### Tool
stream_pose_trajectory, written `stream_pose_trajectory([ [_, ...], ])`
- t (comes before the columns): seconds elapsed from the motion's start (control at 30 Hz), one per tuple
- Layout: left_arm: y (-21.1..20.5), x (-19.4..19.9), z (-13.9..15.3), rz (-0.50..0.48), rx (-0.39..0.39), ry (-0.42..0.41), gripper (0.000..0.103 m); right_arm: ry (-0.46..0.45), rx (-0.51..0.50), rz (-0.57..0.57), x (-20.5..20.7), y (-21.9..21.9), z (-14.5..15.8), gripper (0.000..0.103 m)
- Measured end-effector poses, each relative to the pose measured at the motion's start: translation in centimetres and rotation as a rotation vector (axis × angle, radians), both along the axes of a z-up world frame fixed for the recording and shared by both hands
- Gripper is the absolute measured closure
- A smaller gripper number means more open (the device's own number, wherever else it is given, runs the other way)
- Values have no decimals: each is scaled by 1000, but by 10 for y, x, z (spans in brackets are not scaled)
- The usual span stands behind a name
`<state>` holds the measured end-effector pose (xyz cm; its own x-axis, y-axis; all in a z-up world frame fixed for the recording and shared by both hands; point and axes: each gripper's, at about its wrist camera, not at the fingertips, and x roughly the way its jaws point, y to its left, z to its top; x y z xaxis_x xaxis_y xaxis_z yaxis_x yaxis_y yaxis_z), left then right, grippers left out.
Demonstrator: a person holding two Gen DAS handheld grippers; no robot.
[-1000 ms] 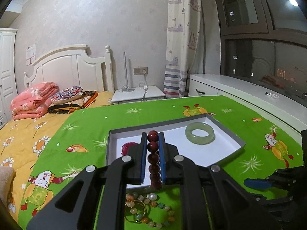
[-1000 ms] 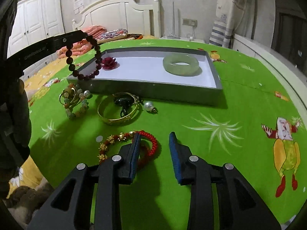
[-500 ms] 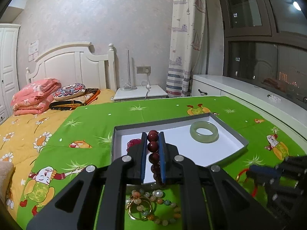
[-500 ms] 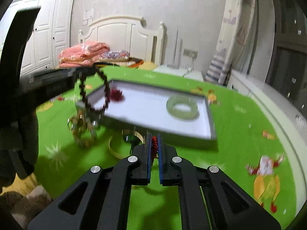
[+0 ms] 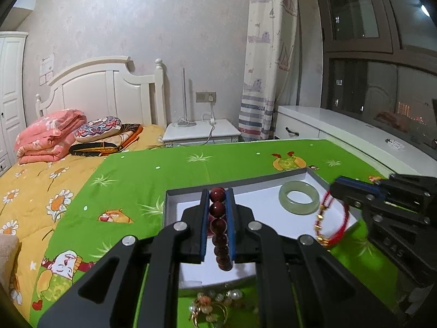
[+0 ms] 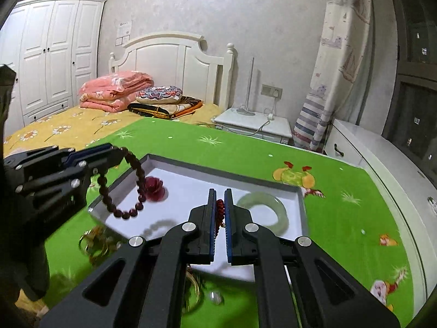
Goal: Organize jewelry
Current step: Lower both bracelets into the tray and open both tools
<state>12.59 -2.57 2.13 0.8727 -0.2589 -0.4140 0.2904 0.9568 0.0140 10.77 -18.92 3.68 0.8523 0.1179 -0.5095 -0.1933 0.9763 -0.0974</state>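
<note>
Above the grey tray (image 6: 299, 191), dark red beads (image 5: 220, 227) are clamped in the left hand-held gripper (image 5: 217, 199), and a red cord bracelet (image 5: 331, 218) in the right hand-held gripper (image 6: 220, 205). A jade bangle (image 6: 266, 210) and red flower (image 6: 155, 188) are seen inside the tray, which lies on the green bed cover (image 6: 341, 218).

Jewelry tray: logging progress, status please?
Left claw shut on dark red bead bracelet. Right claw shut on red cord bracelet. Both over tray; jade bangle inside.
</note>
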Motion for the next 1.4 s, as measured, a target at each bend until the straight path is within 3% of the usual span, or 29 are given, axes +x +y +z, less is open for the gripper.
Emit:
stream_pose_trajectory([
  [0.37,-15,52,-15,73,65,45,91,43,-15,-44,63,17,-14,96],
  [0.43,-14,59,-19,90,77,58,91,71,-4,-62,73,13,-20,94],
  [0.47,-13,61,-21,102,79,61,88,81,2,-70,75,10,-21,82],
  [0.5,-11,63,-23,112,80,73,84,88,17,-80,74,5,-23,64],
  [0.57,-4,62,-24,134,76,76,55,78,47,-86,67,-2,-24,50],
  [0.63,3,58,-24,159,70,61,39,72,45,-96,60,-7,-24,50],
  [0.7,9,54,-23,171,61,64,34,77,40,-102,53,-12,-24,50],
  [0.87,24,36,-23,215,57,77,11,101,73,-108,24,-27,-30,50],
  [1.2,57,-34,-40,216,42,82,5,156,105,-67,-51,-32,-52,44],
  [1.27,62,-44,-45,224,55,79,5,162,117,-51,-61,-31,-52,38],
  [1.4,73,-52,-50,226,34,93,5,207,119,-22,-72,-24,-61,37],
])
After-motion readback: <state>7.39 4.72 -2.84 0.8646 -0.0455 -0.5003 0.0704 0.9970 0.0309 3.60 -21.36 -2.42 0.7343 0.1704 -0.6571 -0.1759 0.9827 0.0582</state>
